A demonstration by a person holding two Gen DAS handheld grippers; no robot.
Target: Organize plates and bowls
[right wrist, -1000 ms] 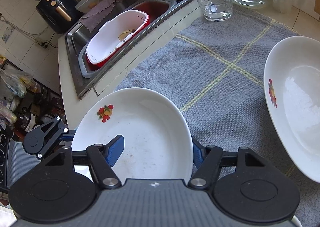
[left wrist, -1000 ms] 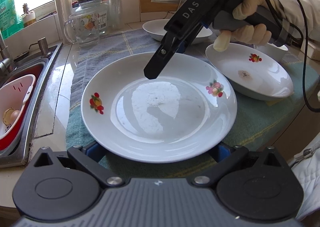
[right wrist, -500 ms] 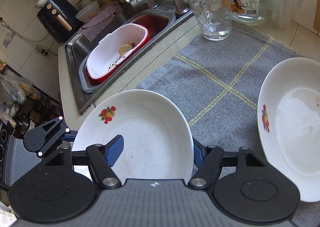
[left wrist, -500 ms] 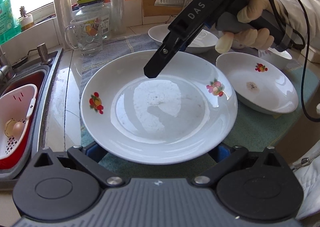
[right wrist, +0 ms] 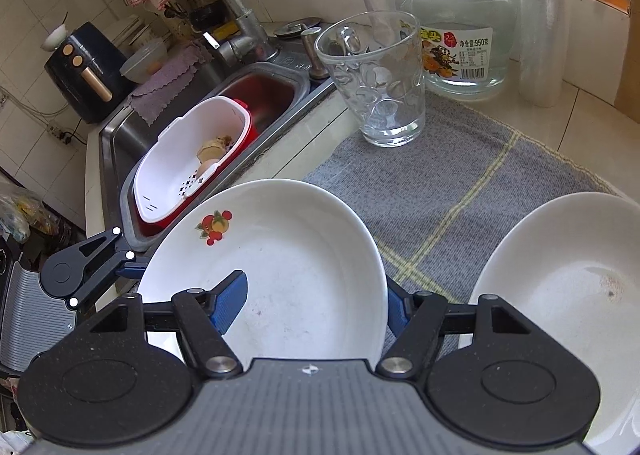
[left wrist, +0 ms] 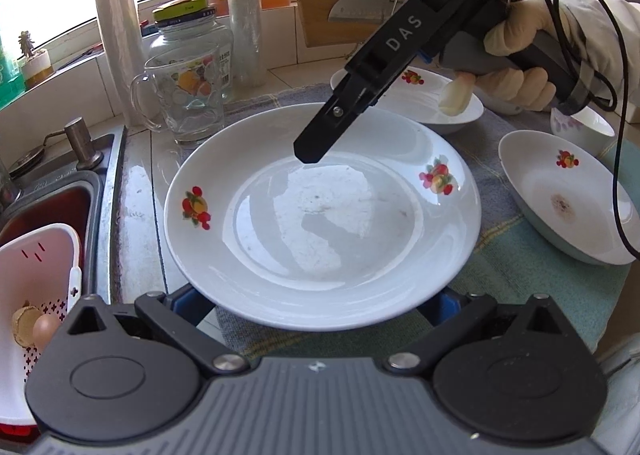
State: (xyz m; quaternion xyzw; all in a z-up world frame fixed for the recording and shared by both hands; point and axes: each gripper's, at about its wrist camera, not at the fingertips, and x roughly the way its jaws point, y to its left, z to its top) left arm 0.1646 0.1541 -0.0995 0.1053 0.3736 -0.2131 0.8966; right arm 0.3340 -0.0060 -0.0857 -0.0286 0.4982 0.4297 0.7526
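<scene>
The big plate point(left wrist: 320, 215) with the fruit prints is held off the grey cloth point(right wrist: 460, 183) by both grippers, and it now sits higher and nearer the sink point(right wrist: 260, 91) than a second ago. In the left wrist view the left gripper point(left wrist: 316, 305) has its blue fingers spread wide under the plate's near rim, one at each side, with the rim resting between them; whether they press on it cannot be told. The right gripper point(right wrist: 316, 305) reaches in from the far side: in its own view one blue finger point(right wrist: 228, 301) lies over the inside of the plate and the other sits outside the rim, so the jaws stand wide apart with the rim between them, though contact cannot be confirmed. The gloved right hand point(left wrist: 516, 71) holds that gripper's handle.

Since the earlier frames the second plate point(left wrist: 560, 199), with a brown stain at its middle, has slid toward the right edge of the left view and lies flat on the cloth, well apart from the lifted plate. A bowl point(left wrist: 424, 99) stays behind the right gripper. The glass mug point(left wrist: 188, 103) and jar point(right wrist: 460, 31) now look closer.
</scene>
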